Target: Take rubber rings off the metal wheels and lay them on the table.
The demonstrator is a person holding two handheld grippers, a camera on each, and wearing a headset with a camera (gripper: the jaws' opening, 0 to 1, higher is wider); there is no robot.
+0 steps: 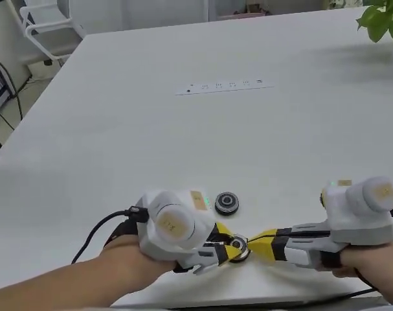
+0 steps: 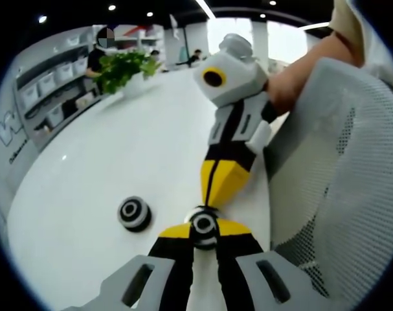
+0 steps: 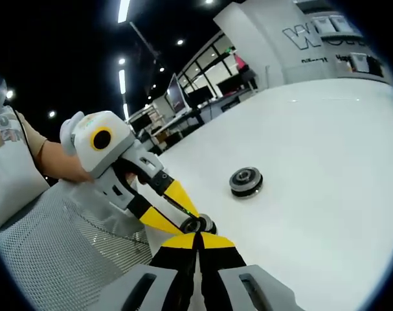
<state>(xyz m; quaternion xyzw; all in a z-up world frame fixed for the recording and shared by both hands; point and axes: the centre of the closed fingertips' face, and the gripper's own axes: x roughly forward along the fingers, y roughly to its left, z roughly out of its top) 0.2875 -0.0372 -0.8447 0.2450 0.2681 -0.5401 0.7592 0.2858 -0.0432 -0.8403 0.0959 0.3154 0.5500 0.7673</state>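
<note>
**Two grippers meet at one wheel**

The left gripper (image 2: 204, 230) is closed part way. Its yellow tips press a small wheel (image 2: 204, 222) from both sides and hold it tight. The wheel is low down by the near edge of the white table (image 1: 183, 129). I cannot tell if it touches the table.

The right gripper (image 3: 197, 243) comes at the wheel from the other side. Its jaws are squeezed almost flat together. Their tips touch the rim of the wheel. I cannot tell if they have pinched the black ring (image 2: 194, 219).

The other wheel (image 1: 227, 202) lies flat on the table by itself. It is near the left gripper, a bit farther from the person.
</note>
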